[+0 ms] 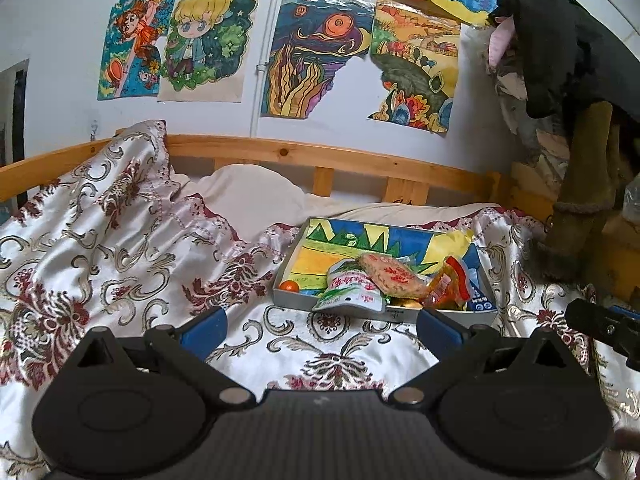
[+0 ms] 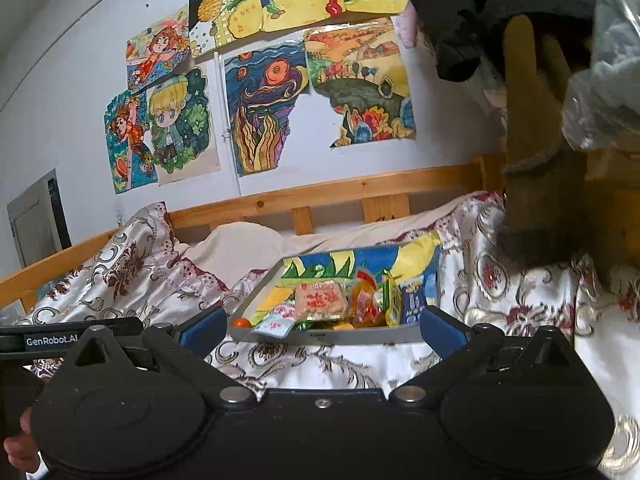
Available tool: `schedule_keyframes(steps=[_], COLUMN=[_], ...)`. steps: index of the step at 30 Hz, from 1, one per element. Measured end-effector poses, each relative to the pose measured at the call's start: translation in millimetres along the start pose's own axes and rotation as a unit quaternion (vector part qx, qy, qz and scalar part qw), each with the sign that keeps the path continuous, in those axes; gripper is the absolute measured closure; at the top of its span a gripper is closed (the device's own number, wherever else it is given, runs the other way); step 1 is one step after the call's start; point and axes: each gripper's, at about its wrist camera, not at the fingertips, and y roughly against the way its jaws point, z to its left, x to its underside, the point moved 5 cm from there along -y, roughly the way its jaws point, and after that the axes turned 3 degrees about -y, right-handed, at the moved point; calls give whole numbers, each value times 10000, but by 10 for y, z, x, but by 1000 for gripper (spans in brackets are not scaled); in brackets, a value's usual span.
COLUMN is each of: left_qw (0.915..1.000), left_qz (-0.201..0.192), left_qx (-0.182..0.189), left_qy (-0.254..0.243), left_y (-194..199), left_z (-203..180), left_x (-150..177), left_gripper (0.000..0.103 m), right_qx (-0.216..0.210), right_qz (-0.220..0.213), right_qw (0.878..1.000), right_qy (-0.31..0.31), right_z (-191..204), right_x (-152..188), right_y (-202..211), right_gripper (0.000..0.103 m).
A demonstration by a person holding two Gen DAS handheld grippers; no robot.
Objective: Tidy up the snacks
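Note:
A shallow grey box lined with a colourful drawing lies on the bed. Inside it are a pink cracker pack, a green-and-white pouch, orange-red packets, a blue pack and a small orange ball. My left gripper stands open just in front of the box, empty. My right gripper is open too, close to the box's front wall, holding nothing.
The floral satin bedspread is rumpled at the left, with a white pillow behind. A wooden rail runs along the wall of drawings. Dark clothes and a brown boot hang at the right.

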Motion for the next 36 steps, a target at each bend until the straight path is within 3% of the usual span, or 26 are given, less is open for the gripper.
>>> schedule_keyframes(steps=[8,18,36], left_qw=[9999,9992,9966], left_qz=[137,347,714], left_qx=[-104,-199,-209], left_qy=[-14,29,-340], left_y=[175,113,-64], left_z=[0,71,-47], left_x=[282,449,660], left_gripper=[0,0,0], right_qx=[-5,79,281], right_qz=[256,340,719], right_qw=[9992,9991,9965], right_qy=[-308,-248,-322], right_z=[-23,21,-95], right_x=[299,437,704], right_y=[141,151,-39], right_gripper=[1,1,1])
